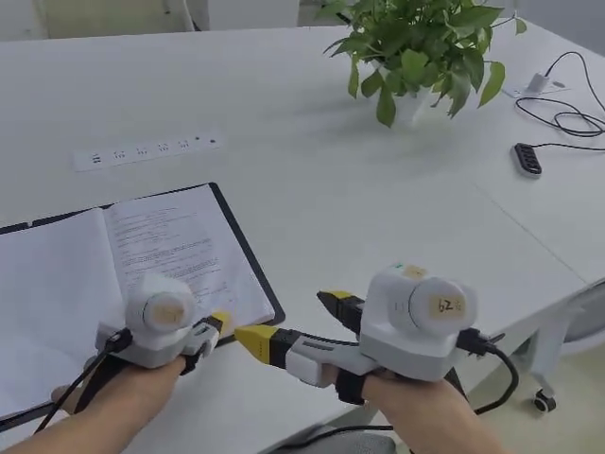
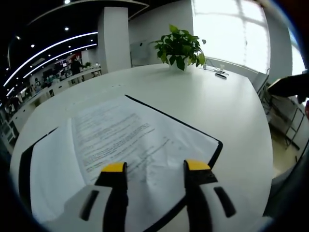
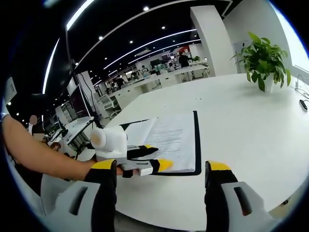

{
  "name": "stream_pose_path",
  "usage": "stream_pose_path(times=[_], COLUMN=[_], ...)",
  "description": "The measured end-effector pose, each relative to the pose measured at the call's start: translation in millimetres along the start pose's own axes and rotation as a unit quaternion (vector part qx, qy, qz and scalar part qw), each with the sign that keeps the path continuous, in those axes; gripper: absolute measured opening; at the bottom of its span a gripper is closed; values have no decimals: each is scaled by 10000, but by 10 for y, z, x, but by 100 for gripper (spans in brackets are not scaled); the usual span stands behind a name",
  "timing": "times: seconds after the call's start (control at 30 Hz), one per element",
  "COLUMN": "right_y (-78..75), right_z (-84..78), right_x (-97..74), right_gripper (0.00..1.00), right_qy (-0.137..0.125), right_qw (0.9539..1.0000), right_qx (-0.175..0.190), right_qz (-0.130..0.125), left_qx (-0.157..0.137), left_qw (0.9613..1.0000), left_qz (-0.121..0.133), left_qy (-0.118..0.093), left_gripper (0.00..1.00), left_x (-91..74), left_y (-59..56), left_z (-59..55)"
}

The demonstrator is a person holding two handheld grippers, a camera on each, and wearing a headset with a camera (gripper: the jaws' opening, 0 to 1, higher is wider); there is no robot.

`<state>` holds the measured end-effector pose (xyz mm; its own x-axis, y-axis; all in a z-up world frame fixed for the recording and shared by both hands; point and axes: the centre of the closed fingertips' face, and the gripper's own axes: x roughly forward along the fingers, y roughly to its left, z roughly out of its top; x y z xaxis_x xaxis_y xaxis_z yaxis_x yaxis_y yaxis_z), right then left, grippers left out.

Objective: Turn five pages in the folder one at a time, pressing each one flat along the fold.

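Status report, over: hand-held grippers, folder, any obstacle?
Left hand-held gripper open above right page. Right hand-held gripper open, beside folder. Folder lies open, flat. No obstacle seen on pages.

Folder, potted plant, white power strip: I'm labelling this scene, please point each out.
folder (image 1: 170, 251), head view, printed right-hand page.
potted plant (image 1: 416, 43), head view, leaves.
white power strip (image 1: 146, 149), head view, middle of its top.

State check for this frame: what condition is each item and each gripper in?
folder: open, lying flat on the table.
left gripper: open, above the right-hand page.
right gripper: open, empty, off the folder's right edge.
potted plant: upright.
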<state>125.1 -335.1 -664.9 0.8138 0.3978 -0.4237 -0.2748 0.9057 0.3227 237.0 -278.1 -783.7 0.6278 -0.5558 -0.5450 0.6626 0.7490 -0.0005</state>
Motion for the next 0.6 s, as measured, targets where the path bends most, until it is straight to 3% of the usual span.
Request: stream_pose_path(times=[0.33,0.43,0.47,0.5,0.6], right_y=[-20,-25,-30,-39,-57], right_z=[-61,-79,-86,-88,-86], right_x=[61,104,117,138,190], right_gripper=[72,72,72,72,71], right_qy=[136,198,221,233,264], right_qw=[9999,9998,9997,9997,9996], right_qx=[3,-11,-19,-26,-42], right_qz=[34,61,70,77,107], left_qx=[-81,-168,-168,61,-347], left_qw=[9998,9993,9995,9997,9989], left_qz=[85,299,234,213,283], left_qy=[-151,-115,-149,-139,-126], left_gripper=[30,13,12,12,11], left_x=[-21,-38,-36,-37,-37], left_y=[74,220,207,183,206], left_z=[1,-13,-2,1,-3])
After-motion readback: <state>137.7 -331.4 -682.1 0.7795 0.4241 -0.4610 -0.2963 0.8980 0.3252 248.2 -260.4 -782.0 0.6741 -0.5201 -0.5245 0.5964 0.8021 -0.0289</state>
